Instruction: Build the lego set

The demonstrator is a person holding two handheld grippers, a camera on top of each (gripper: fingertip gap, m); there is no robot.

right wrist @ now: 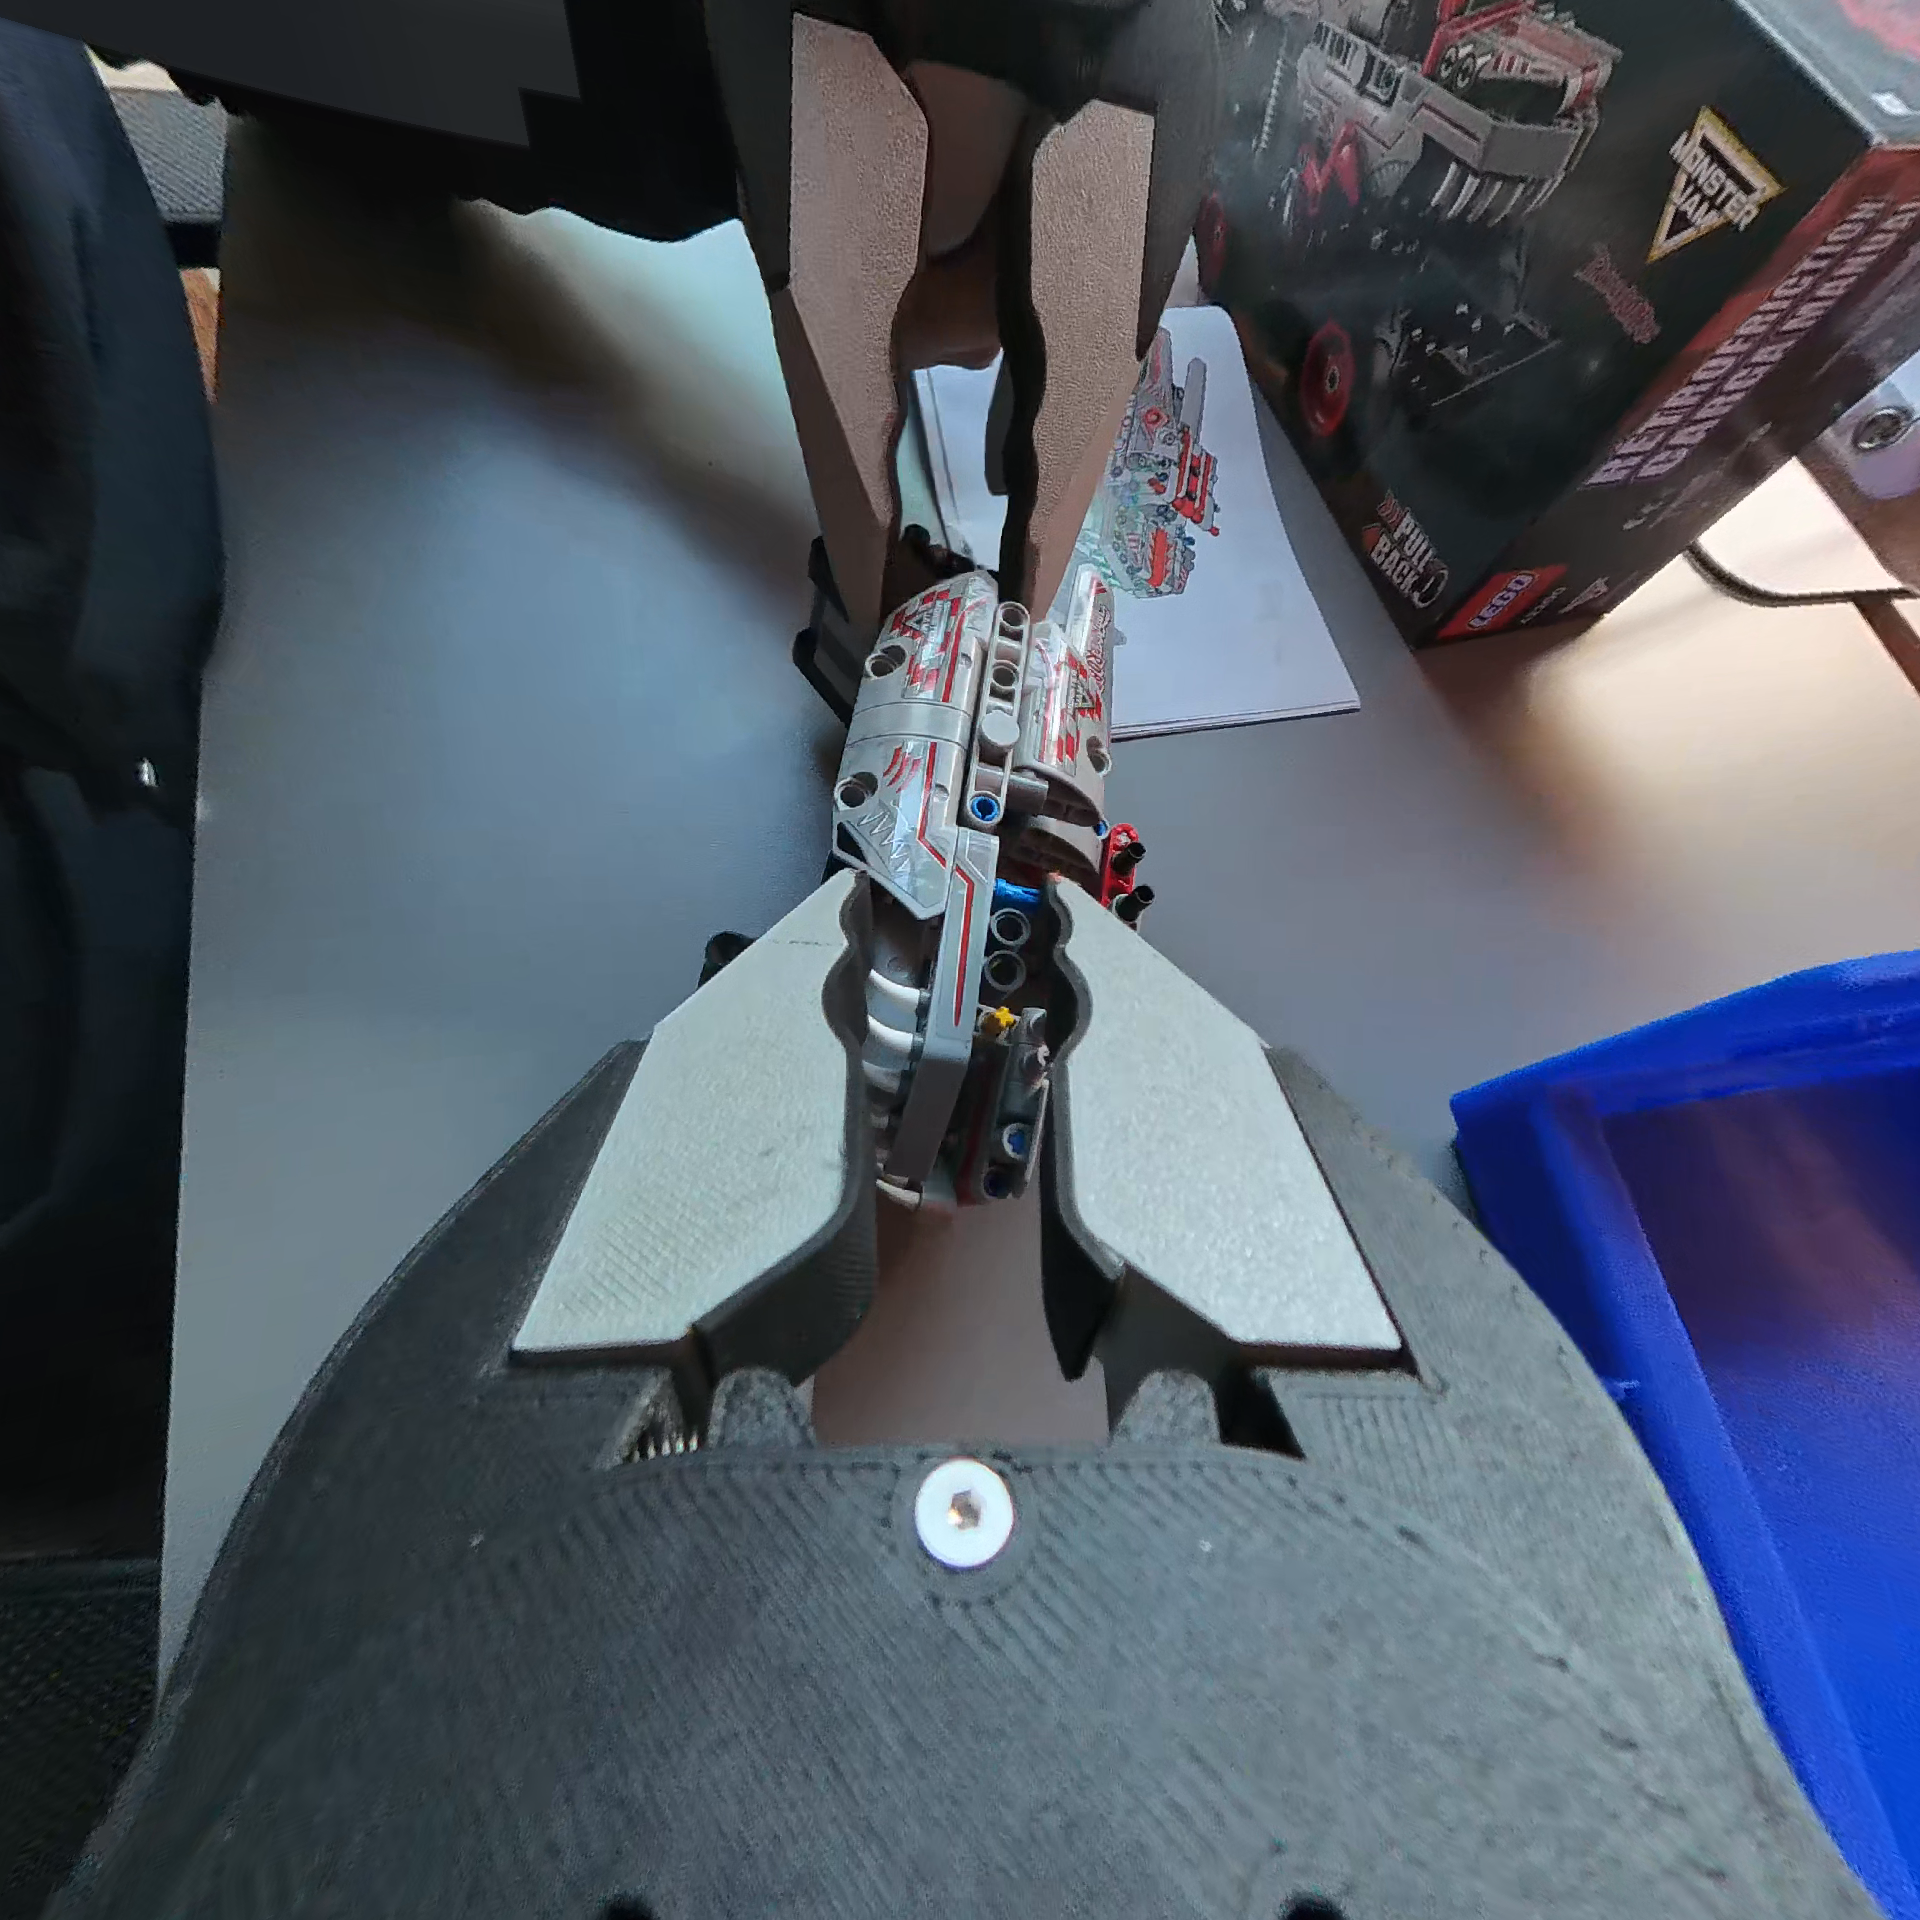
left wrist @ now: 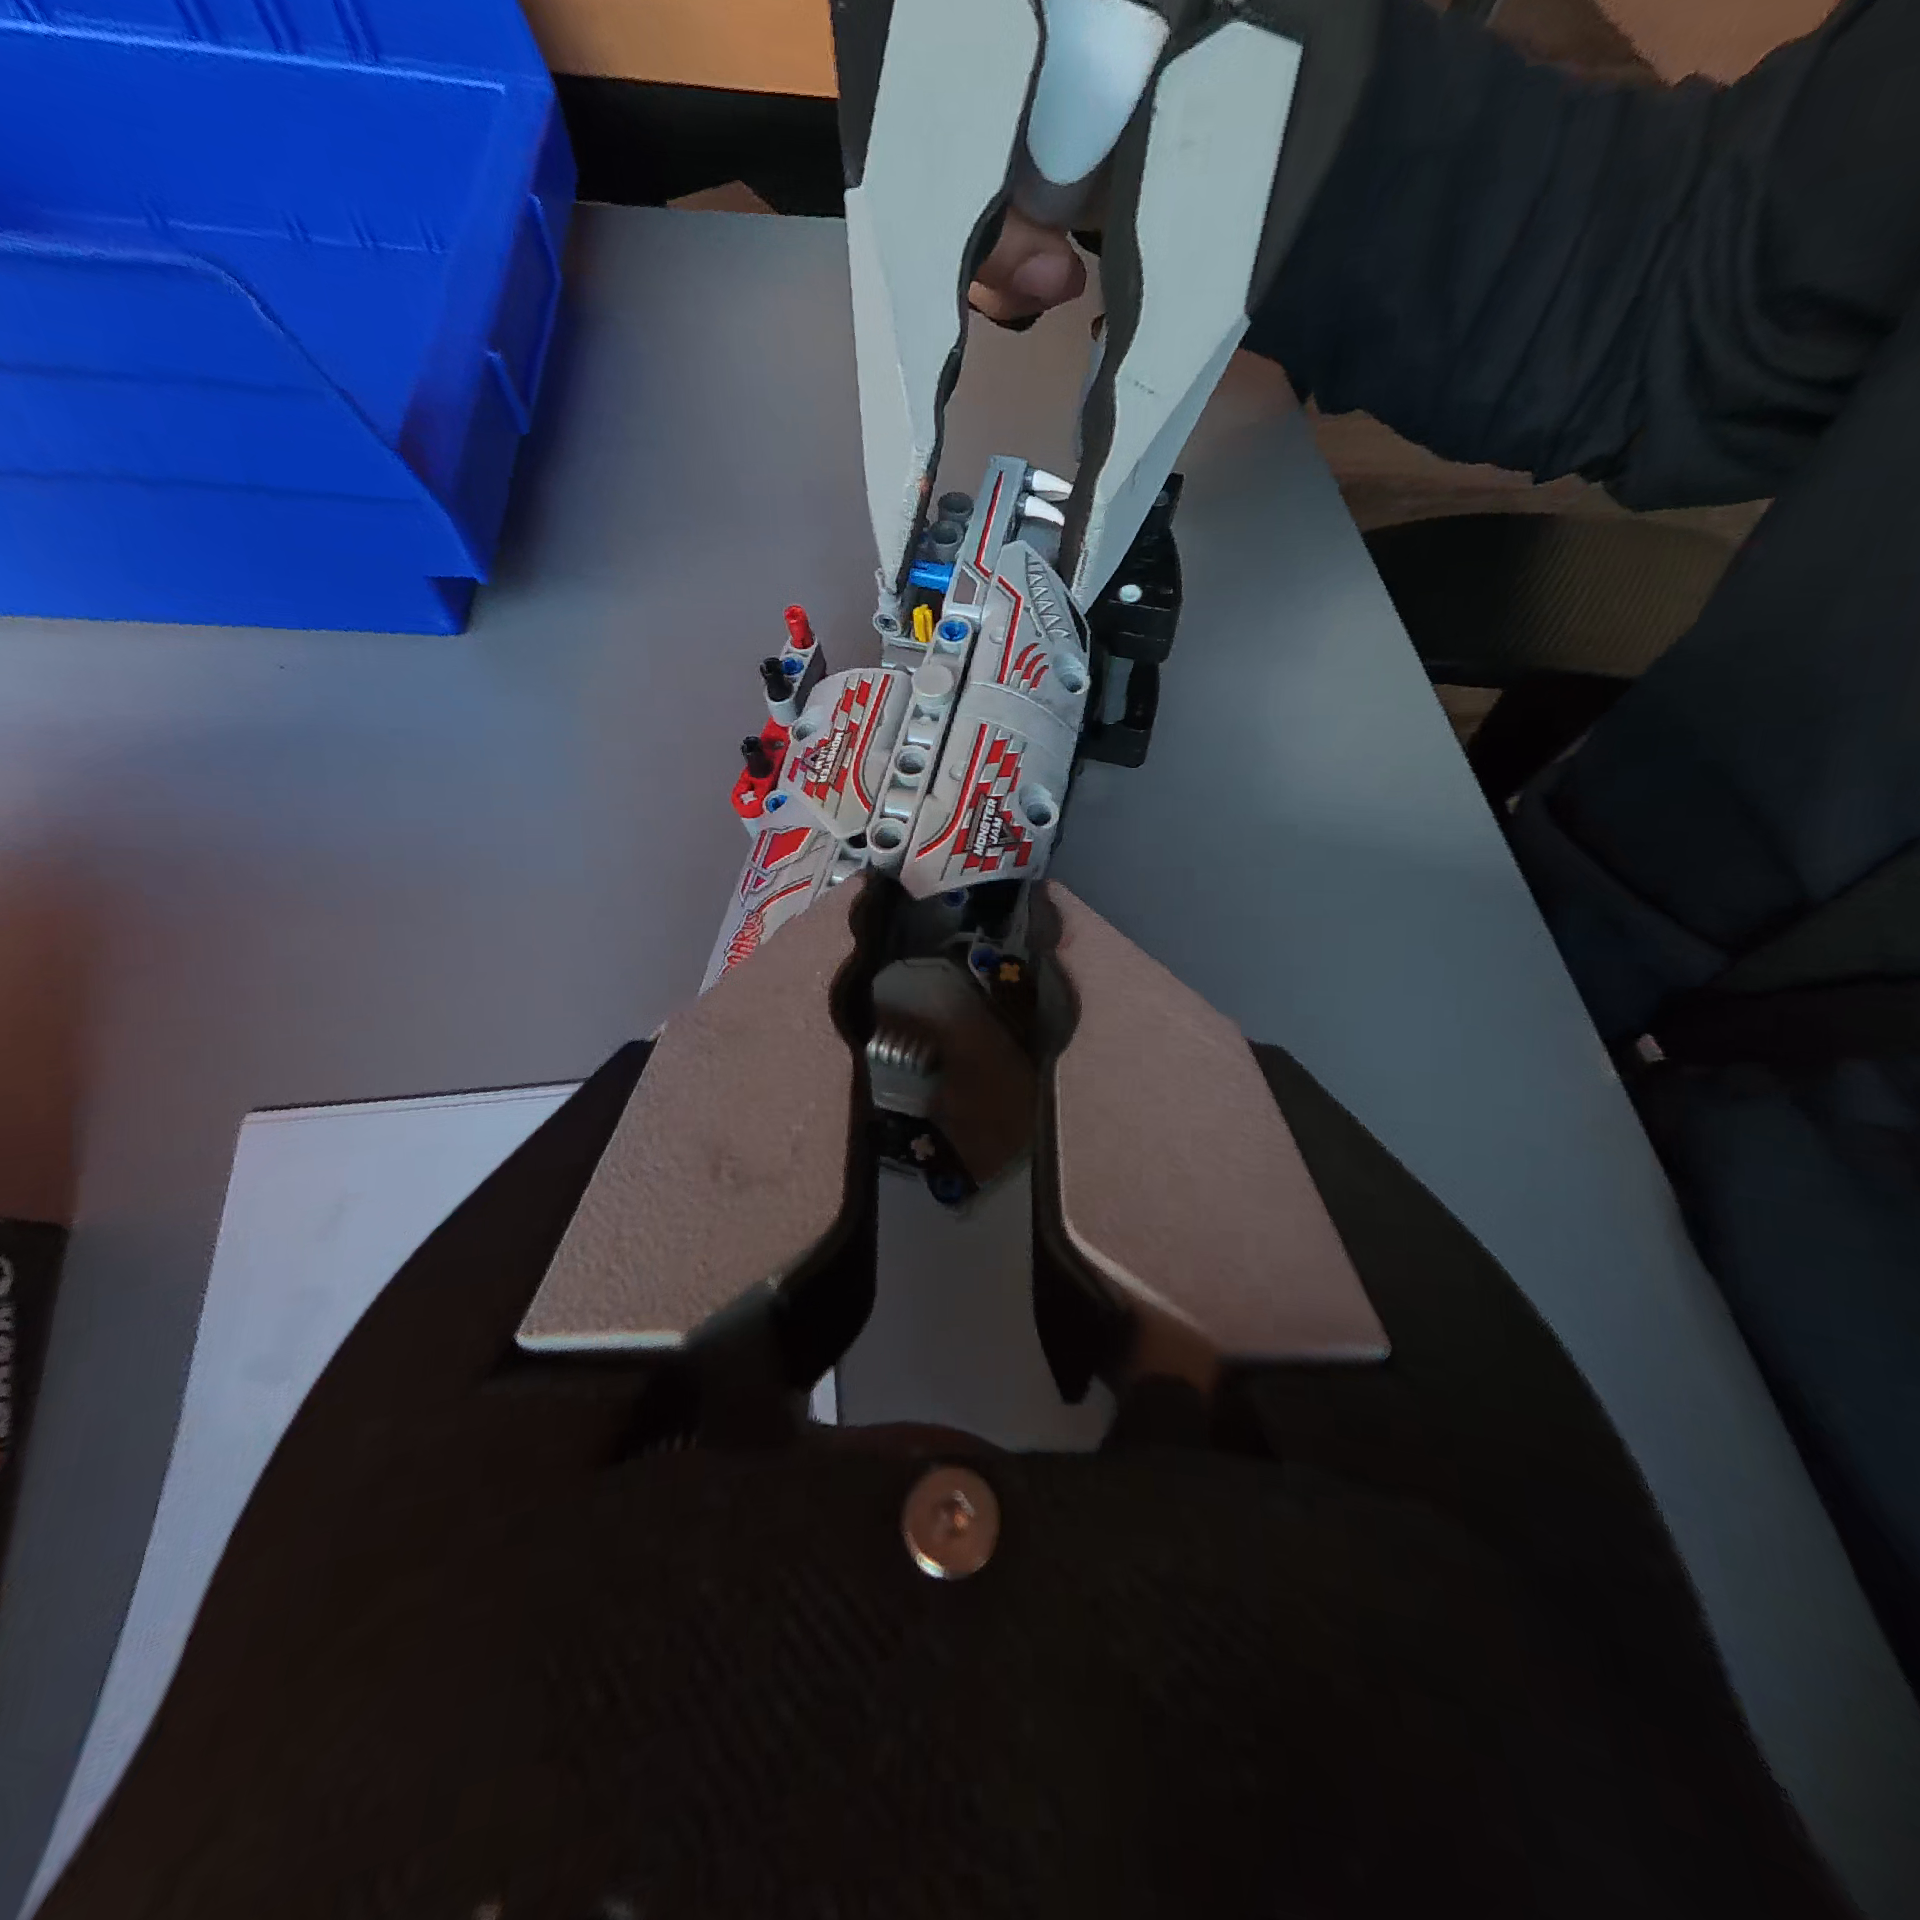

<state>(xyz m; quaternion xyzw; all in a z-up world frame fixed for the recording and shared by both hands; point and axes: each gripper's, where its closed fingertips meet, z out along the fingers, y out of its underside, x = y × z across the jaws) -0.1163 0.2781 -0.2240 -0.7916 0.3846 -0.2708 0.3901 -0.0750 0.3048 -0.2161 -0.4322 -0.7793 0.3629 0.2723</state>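
A partly built grey Lego truck body (left wrist: 935,748) with red and white stickers, white teeth and red, blue and black pins is held above the grey table (left wrist: 312,831) between both grippers. My left gripper (left wrist: 956,904), with brownish fingers, is shut on its rear end. My right gripper (left wrist: 992,582), with light grey fingers, comes in from the far side and is shut on the toothed front end. In the right wrist view the model (right wrist: 935,748) runs from my right gripper (right wrist: 948,888) up to the left gripper (right wrist: 940,597).
A blue bin (left wrist: 239,312) stands on the table's far left; it also shows in the right wrist view (right wrist: 1714,1299). The instruction booklet (right wrist: 1226,623) lies open under the model. The set's box (right wrist: 1558,312) stands behind it. A dark sleeve (left wrist: 1558,260) and the table edge (left wrist: 1455,727) are at right. There is about 6 centimeters between the tips of the two grippers.
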